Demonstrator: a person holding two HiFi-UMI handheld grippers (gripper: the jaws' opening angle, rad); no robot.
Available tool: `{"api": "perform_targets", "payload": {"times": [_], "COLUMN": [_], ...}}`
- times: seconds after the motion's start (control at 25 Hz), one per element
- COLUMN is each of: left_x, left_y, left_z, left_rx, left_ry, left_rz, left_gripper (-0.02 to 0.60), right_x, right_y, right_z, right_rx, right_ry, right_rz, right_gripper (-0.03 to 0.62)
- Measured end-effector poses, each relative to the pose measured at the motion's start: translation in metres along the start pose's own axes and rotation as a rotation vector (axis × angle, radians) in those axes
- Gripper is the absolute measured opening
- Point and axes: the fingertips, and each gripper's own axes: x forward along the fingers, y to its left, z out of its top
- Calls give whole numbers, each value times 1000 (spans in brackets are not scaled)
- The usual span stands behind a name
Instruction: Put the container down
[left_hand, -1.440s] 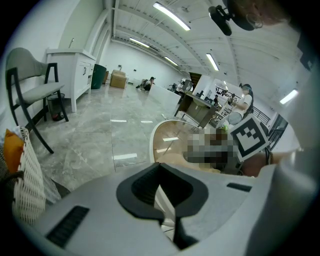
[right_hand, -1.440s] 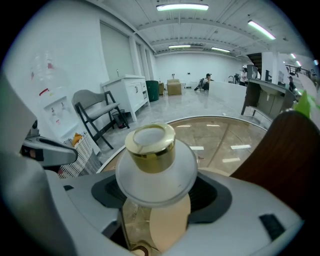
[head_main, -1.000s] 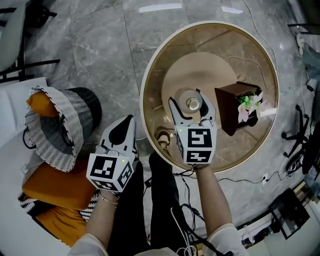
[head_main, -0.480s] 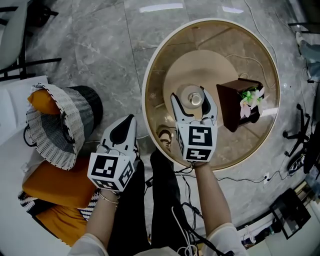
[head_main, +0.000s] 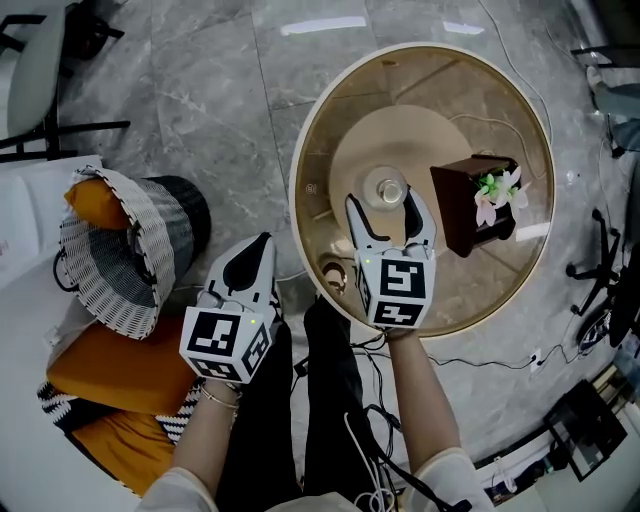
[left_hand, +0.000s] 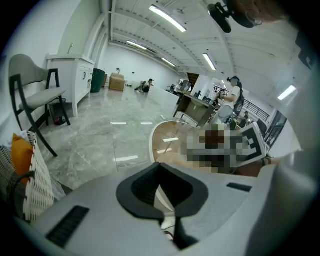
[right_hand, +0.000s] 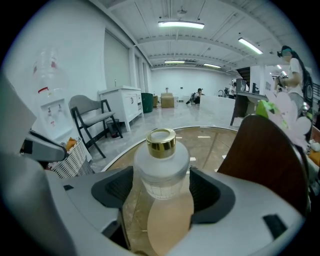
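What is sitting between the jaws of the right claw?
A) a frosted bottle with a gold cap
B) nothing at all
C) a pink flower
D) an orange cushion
A: the right gripper view shows the frosted, gold-capped bottle standing between the jaws of the right claw, which sit against its sides.
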Motion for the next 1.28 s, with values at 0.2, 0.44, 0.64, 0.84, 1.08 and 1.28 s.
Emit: {"api": "perform_targets", "payload": {"times": [0.2, 0.44, 0.64, 0.84, 1.08, 1.28], "left_x": [-16, -47, -91, -148, -204, -258], "left_y": [-4, -15, -41, -67, -84, -110], "left_z": [8, 18, 41, 64, 117, 147], "left_rx": [21, 28, 33, 44, 75, 100], "left_ry": [-19, -37, -58, -68, -152, -199], "left_rz": [-6, -16, -53, -85, -121, -161], "left_gripper": [8, 8, 8, 8, 8, 8], "right_x": [-19, -64, -126, -198, -269, -340], "right_y": [1, 6, 13, 26, 36, 47], "right_z": [4, 14, 36, 65, 116, 146], "right_rx": [18, 61, 192, 260, 252, 229], "right_ry": [-14, -36, -71, -106, -191, -224], "right_rz": [-28, -76, -126, -194, -263, -311], "right_gripper": [345, 344, 342, 199, 112, 29]}}
